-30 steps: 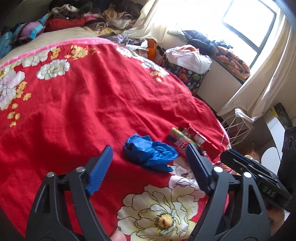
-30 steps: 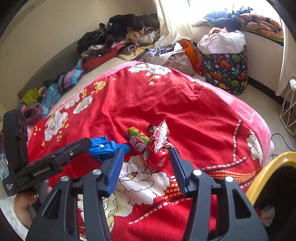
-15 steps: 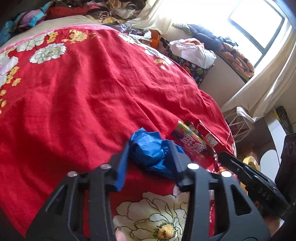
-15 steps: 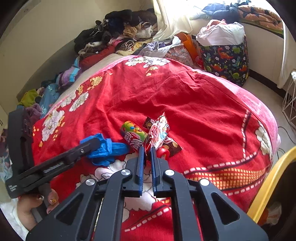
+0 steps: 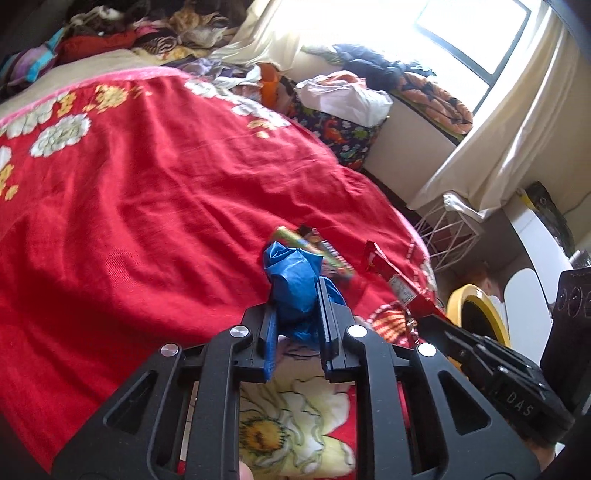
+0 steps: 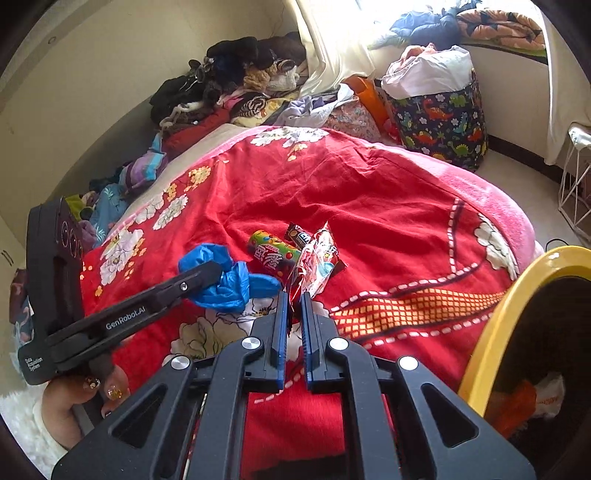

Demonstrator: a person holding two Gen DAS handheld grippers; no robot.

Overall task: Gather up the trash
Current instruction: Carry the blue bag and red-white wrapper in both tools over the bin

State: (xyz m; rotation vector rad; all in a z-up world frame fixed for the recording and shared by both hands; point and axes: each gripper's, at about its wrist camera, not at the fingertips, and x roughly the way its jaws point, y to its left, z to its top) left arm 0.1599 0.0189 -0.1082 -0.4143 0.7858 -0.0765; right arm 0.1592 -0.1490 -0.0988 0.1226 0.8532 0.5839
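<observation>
Both claws grip trash: left claw (image 5: 295, 295) closing on blue bag (image 5: 291, 273), right claw (image 6: 293, 299) pinching wrapper (image 6: 314, 266).

A bed (image 6: 388, 206) under a red floral blanket (image 5: 147, 192) carried a colourful snack tube (image 6: 271, 253) and a small dark wrapper (image 6: 297, 234) near its middle, with heaped clothes (image 6: 236, 85) at the far end.

Daylight floods through the window (image 5: 476, 33), blown out to white glare (curtains (image 5: 509, 122) glow); fisheye bending darkens the corners, and nearby wrappers (image 5: 325, 254) smear slightly.
</observation>
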